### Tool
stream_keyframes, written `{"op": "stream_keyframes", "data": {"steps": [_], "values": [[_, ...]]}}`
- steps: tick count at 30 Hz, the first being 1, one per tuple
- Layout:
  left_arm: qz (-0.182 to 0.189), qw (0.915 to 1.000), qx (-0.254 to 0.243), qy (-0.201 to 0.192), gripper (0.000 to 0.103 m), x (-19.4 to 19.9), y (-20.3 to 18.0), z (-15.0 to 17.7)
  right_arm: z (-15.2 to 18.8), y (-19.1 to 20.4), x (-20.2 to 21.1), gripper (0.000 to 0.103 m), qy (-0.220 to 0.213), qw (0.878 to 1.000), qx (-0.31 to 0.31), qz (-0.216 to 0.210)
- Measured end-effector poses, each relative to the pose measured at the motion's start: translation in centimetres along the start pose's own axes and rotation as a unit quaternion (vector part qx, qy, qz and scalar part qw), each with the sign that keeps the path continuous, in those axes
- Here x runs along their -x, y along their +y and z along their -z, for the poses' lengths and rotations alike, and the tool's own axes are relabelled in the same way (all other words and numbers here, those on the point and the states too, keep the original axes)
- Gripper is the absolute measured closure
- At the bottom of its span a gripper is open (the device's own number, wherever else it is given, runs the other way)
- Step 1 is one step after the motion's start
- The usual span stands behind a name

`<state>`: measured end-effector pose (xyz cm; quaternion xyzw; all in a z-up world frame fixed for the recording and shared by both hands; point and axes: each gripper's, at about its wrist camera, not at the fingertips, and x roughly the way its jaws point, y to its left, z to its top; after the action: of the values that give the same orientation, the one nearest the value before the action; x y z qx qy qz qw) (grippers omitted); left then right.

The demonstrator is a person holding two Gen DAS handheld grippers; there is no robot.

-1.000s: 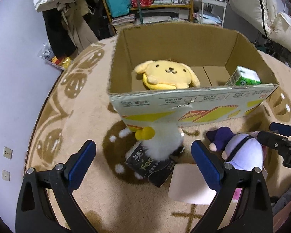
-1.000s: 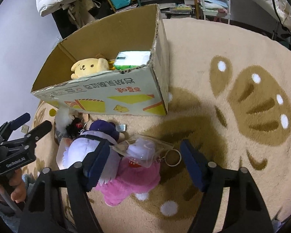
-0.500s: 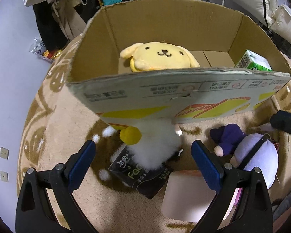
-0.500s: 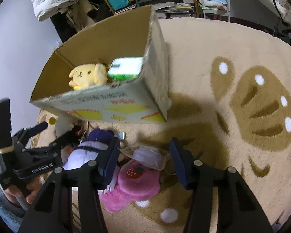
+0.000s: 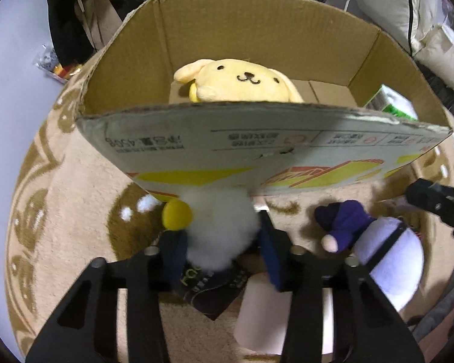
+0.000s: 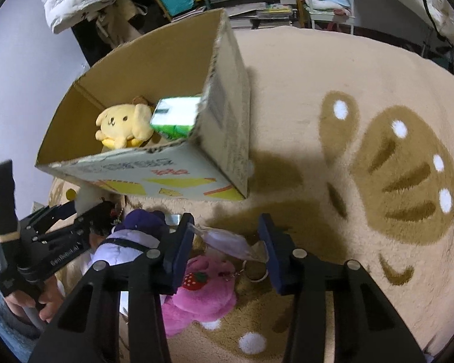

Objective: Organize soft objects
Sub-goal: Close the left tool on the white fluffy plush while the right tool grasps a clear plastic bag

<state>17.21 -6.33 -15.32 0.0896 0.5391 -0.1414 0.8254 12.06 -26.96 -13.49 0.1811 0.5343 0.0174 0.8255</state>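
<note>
Two blue pads of the left hand-held gripper [image 5: 222, 251] pinch a white fluffy plush [image 5: 219, 230], apparently light and compressible, best gripped across its middle.

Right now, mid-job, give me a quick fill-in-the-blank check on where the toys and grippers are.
1. The yellow dog plush lies inside the ____.
2. The left gripper closes around the fluffy ____ plush.
3. The pink plush carries a ____ on it.
4. Beside the yellow dog plush sits a ____ carton.

Missing: cardboard box; white; strawberry; green
</note>
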Motion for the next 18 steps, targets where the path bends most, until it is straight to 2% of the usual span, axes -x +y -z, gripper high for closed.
{"op": "stream_keyframes", "data": {"steps": [10, 11, 12, 18], "values": [[-0.008, 0.9987, 0.049, -0.01, 0.071, 1.0, 1.8, 0.2, 0.3, 0.7, -0.5, 0.059, 0.009, 1.0, 0.017, -0.003], [-0.008, 0.9986, 0.051, -0.013, 0.071, 1.2, 2.0, 0.2, 0.4, 0.7, -0.4, 0.065, 0.006, 1.0, 0.02, -0.003], [-0.007, 0.9983, 0.055, -0.018, 0.071, 1.6, 2.1, 0.3, 0.4, 0.8, -0.1, 0.085, 0.001, 1.0, 0.023, -0.007], [-0.011, 0.9971, 0.063, -0.042, 0.071, 3.9, 1.7, 1.7, 0.6, 0.5, 0.8, 0.088, -0.01, 1.0, 0.016, -0.015]]}}
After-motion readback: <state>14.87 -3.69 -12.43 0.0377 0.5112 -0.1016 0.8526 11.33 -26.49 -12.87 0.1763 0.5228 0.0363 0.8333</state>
